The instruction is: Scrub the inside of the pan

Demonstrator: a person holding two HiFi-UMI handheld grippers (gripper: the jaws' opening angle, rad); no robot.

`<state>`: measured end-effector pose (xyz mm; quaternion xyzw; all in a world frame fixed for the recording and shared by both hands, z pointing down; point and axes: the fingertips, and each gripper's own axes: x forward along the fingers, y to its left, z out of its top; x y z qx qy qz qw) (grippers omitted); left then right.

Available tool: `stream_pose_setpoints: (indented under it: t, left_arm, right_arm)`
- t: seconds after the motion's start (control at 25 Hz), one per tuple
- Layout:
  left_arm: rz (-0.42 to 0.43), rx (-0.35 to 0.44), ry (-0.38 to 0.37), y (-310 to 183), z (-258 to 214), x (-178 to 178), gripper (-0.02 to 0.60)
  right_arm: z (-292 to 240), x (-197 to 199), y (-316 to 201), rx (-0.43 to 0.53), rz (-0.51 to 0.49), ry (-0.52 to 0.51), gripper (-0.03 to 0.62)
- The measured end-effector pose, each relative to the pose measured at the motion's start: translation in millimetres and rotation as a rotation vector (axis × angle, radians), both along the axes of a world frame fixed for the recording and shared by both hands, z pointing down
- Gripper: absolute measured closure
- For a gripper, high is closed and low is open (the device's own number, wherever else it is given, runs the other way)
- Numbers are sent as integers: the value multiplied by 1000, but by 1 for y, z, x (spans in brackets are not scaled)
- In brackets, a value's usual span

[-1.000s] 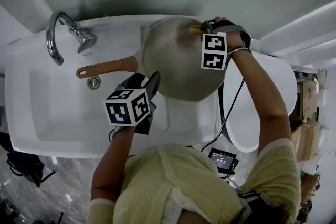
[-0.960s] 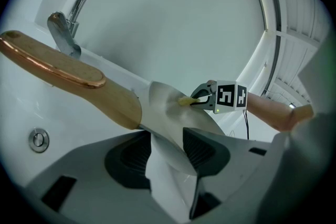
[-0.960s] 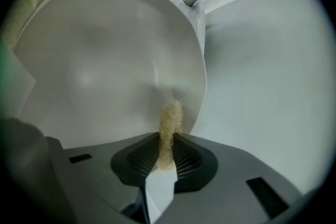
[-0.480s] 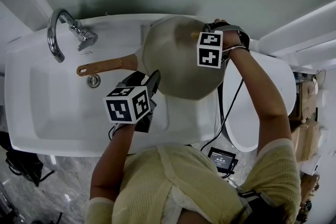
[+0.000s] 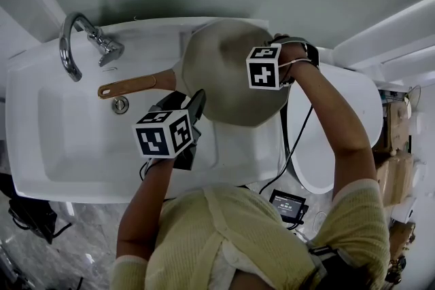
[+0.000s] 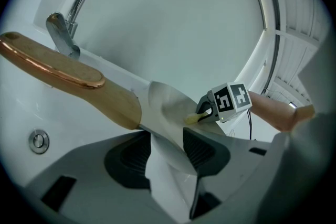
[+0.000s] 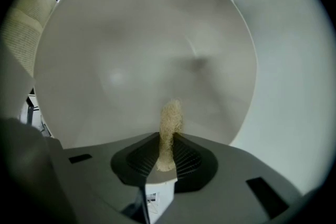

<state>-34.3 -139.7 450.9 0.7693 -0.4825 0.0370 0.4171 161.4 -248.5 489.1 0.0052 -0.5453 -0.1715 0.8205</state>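
The pan [image 5: 228, 71] sits in the upper middle of the head view, over the right end of the white sink [image 5: 68, 139]. Its wooden handle [image 5: 136, 85] runs out to the left toward the faucet [image 5: 75, 44]. The left gripper [image 6: 165, 152] comes in from the lower left and is clamped on the pan's wall just beside the root of the handle, one jaw inside the rim and one outside, so it steadies the pan. Whether the pan's far edge also rests on the sink ledge cannot be told. The right gripper [image 7: 167, 157] reaches in from the upper right, and its jaws are pinched on a thin beige scrubber [image 7: 170, 118] that sticks out past the fingertips. In the right gripper view the scrubber's tip lies against the pan's inner surface, low in the bowl near the rim closest to that gripper. Nearly all of the pale inner surface spreads upward and to both sides in that frame. The scrubbing looks to be under way, and the right gripper is the working one. The relation that matters is that the unscrubbed bowl lies ahead of the scrubber, toward the handle side and the clamping left gripper. Strokes will likely need to run that way and across the bowl, with the left gripper bracing against the push.
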Motion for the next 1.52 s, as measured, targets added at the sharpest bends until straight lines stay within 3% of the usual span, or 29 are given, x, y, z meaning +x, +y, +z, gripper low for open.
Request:
stream_pose_setpoints:
  t: [0.64,1.52]
  left_arm:
    - [7,7,-5,0,-1,0,350]
    - [9,14,-11,1,-2,1,350]
  right_arm:
    - [-5,19,48,-184,129,120,513]
    - [-6,1,124,-463,251,20,513]
